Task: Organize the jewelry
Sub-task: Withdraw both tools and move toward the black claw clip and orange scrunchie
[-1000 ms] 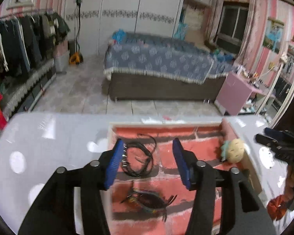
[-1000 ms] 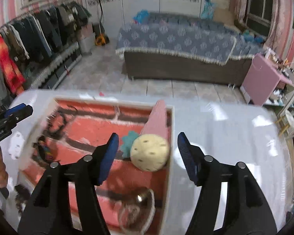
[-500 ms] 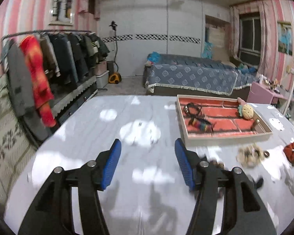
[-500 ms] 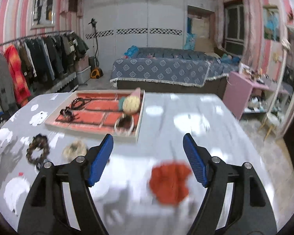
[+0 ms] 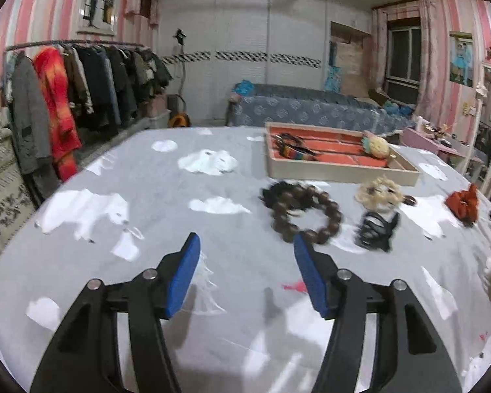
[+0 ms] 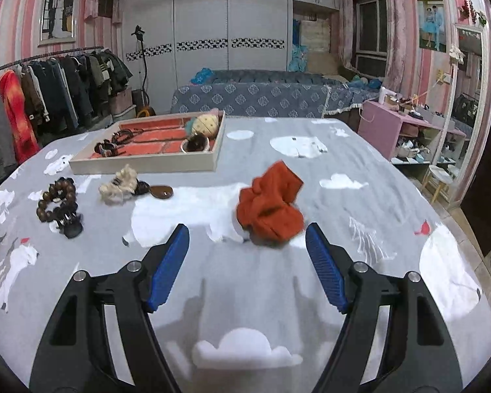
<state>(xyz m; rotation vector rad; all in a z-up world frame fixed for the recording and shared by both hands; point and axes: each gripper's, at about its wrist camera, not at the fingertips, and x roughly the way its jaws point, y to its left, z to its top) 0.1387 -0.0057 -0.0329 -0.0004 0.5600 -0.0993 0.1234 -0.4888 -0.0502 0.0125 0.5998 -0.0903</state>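
A jewelry tray [image 5: 340, 168] with a red lining stands at the far side of the grey cloud-print table; it also shows in the right wrist view [image 6: 147, 165]. A brown bead bracelet [image 5: 306, 214], a black hair claw [image 5: 376, 231], a cream scrunchie [image 5: 379, 191] and an orange scrunchie [image 5: 463, 201] lie loose in front of the tray. My left gripper [image 5: 245, 271] is open and empty, just short of the bracelet. My right gripper [image 6: 247, 262] is open and empty, just short of the orange scrunchie [image 6: 270, 206].
The tray holds black cords [image 6: 122, 137], a colourful piece [image 5: 296, 155], a cream ball ornament [image 6: 206, 122] and a round dark item [image 6: 196, 144]. A small brown oval piece [image 6: 162, 191] lies by the cream scrunchie [image 6: 119, 185]. A clothes rack, bed and pink shelf stand beyond the table.
Both grippers have pulled back from above the tray to low over the near part of the table. The loose pieces now lie close in front of them. Both stay open.
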